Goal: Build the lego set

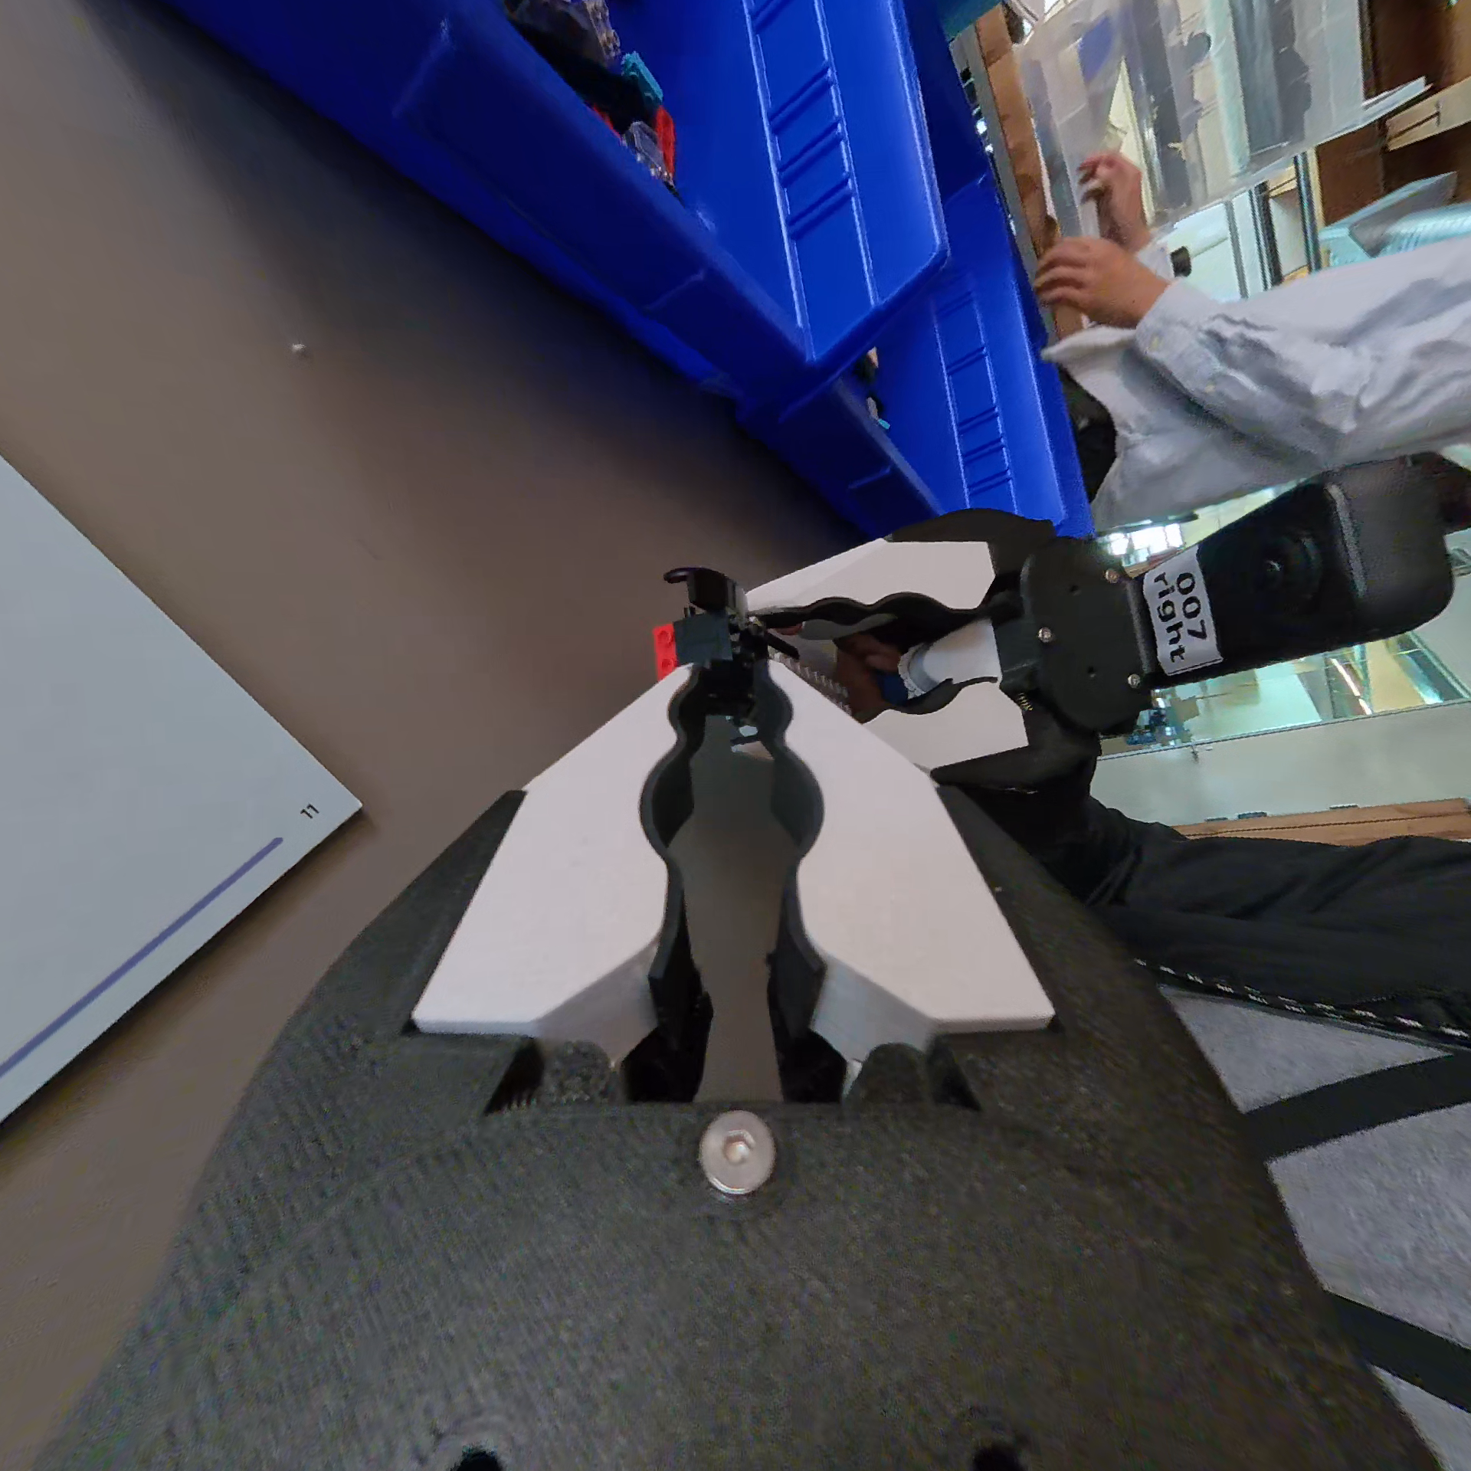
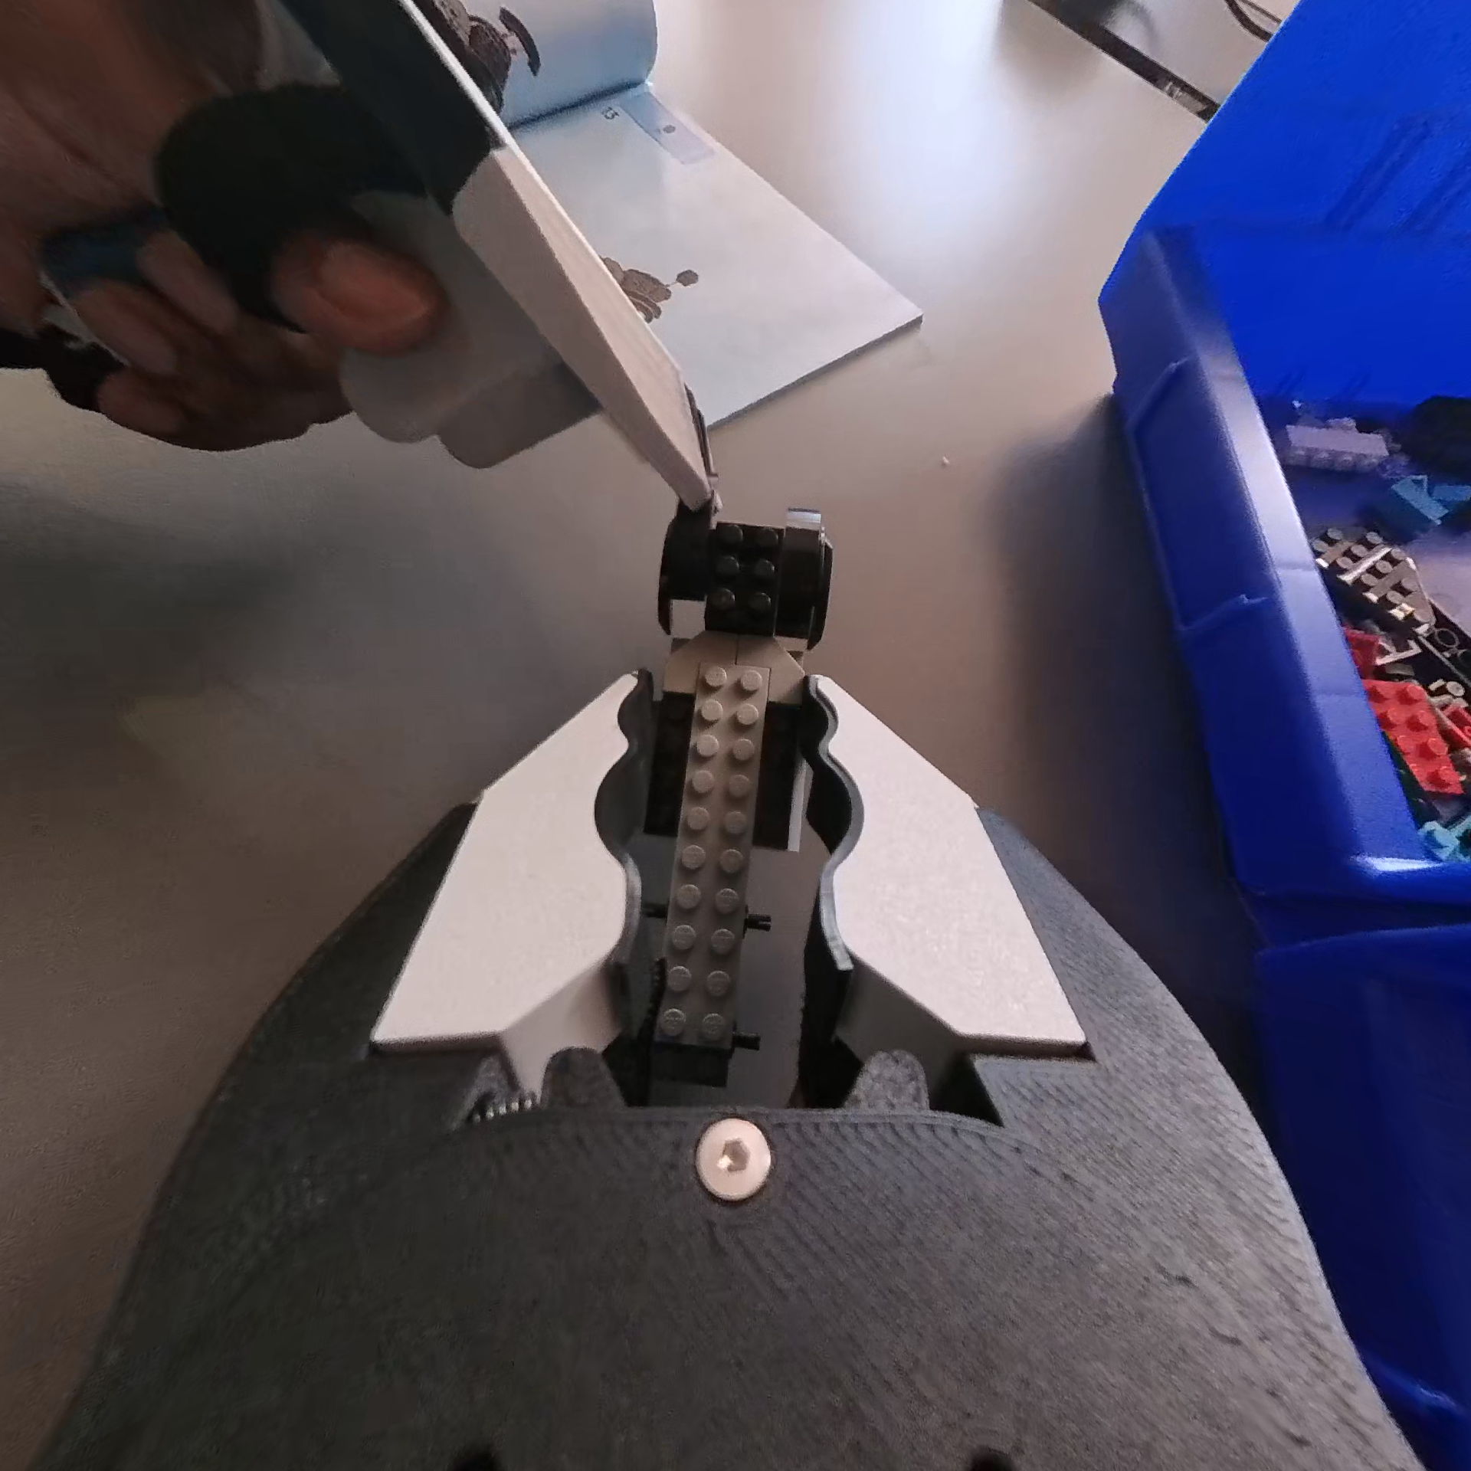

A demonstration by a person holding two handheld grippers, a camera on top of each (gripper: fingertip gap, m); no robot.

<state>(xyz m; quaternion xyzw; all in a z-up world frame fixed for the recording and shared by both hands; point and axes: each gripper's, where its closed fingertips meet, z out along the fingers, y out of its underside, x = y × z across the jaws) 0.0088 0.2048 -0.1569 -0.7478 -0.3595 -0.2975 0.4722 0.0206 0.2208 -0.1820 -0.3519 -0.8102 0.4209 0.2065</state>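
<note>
- A matte grey-brown surface (image 2: 995, 263) fills the background of both views; in the left wrist view a second person's hands and pale sleeve are seen at the upper right, before shelving.
- Blue bins (image 2: 1289, 557) of loose bricks stand along the right edge of the right wrist view, and an open instruction booklet (image 2: 796, 263) lies at upper centre.
- The right gripper (image 2: 728, 740) occupies the lower centre of its view; its jaws are closed part-way around the lego build (image 2: 720, 836), gripping its sides along the long grey studded plate.
- The build is held off the surface, its black wheeled end (image 2: 744, 573) projecting beyond the jaw tips at frame centre.
- The left gripper (image 1: 728, 684) is seen with jaws nearly closed on that same black end; in the right wrist view its tip touches the left wheel.
- The build is judged light and rigid but fragile at its joints; it is best gripped across the plate's long flat sides, not by the wheels or the thin pins at its edges.
- A small red brick (image 1: 665, 649) shows beside the left gripper's tips.
- What exactly is pinched by the left jaws cannot be made out; the build's underside and near end are hidden inside the right gripper.
</note>
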